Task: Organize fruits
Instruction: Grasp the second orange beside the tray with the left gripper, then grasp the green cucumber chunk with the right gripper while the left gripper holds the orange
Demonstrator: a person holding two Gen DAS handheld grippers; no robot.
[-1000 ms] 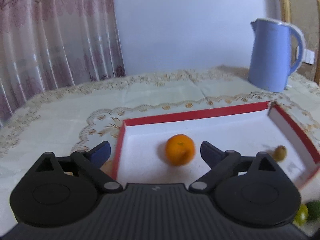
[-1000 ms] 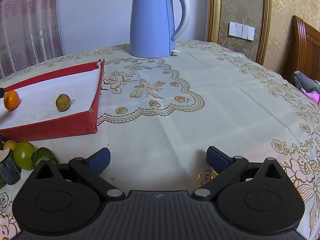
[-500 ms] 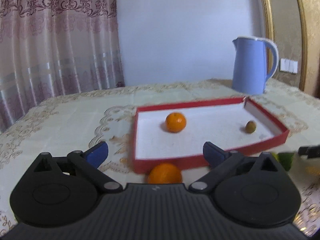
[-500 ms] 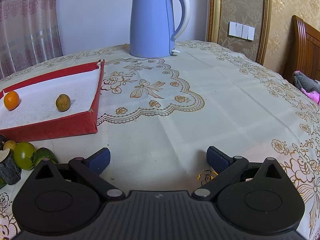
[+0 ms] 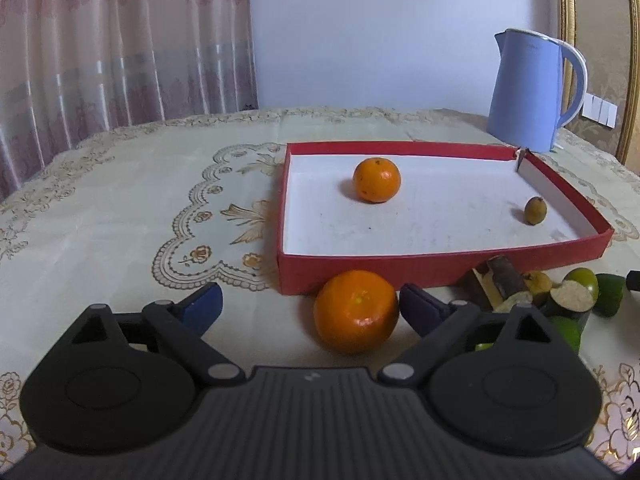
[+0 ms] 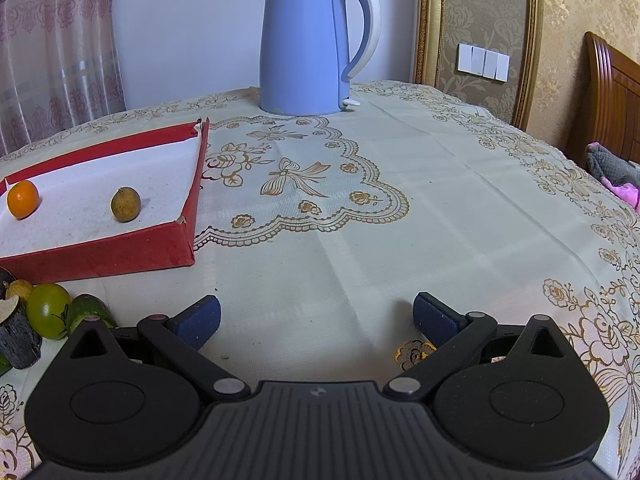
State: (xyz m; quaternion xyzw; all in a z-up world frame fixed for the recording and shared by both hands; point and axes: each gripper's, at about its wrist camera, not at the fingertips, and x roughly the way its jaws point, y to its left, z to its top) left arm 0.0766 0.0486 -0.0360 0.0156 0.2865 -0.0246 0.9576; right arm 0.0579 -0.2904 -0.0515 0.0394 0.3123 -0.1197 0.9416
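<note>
A red tray (image 5: 440, 268) with a white floor holds an orange (image 5: 376, 180) and a small brown fruit (image 5: 535, 211). A second orange (image 5: 356, 312) lies on the tablecloth just in front of the tray's near wall. My left gripper (image 5: 310, 307) straddles it, and its jaws are closing. The orange sits close against the right finger, far from the left one, and the pads do not press on it. My right gripper (image 6: 316, 320) stands open over bare cloth with nothing between its fingers. From the right wrist, the tray (image 6: 100, 258) is at left.
A heap of green fruits (image 5: 582, 282) and dark cut pieces (image 5: 504, 276) lies right of the loose orange, also seen as green fruits (image 6: 48, 310) at the right wrist view's lower left. A blue kettle (image 6: 308, 40) stands at the back. The embroidered cloth covers the table.
The left gripper has drawn back from over the tray and sunk toward the table, so a second orange has come between its fingers. The right wrist view is unchanged.
</note>
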